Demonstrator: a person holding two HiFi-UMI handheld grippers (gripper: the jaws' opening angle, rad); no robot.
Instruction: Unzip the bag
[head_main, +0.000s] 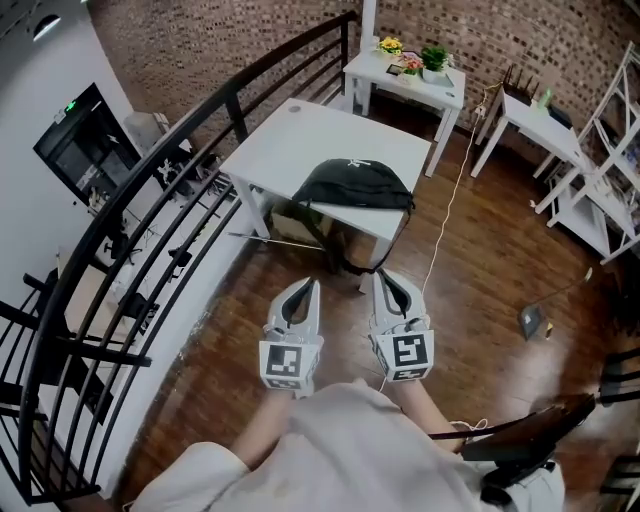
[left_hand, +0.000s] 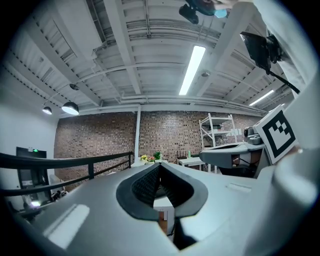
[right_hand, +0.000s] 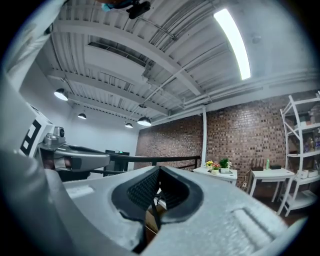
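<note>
A black bag (head_main: 356, 186) lies on the near edge of a white table (head_main: 300, 140), its strap hanging down below the tabletop. Both grippers are held side by side over the wooden floor, well short of the table. My left gripper (head_main: 313, 283) is shut with nothing in it, its tips pointing toward the table. My right gripper (head_main: 379, 274) is shut and empty too, a little closer to the bag. In the left gripper view the left gripper (left_hand: 160, 165) has its jaws meeting; in the right gripper view the right gripper (right_hand: 160, 169) likewise. The bag is hidden in both gripper views.
A black railing (head_main: 150, 190) runs along the left. A small white table with flowers (head_main: 405, 75) stands behind, another white table (head_main: 535, 125) and white shelving (head_main: 610, 170) at the right. A thin cable (head_main: 445, 225) trails across the floor. A monitor (head_main: 85, 140) sits at left.
</note>
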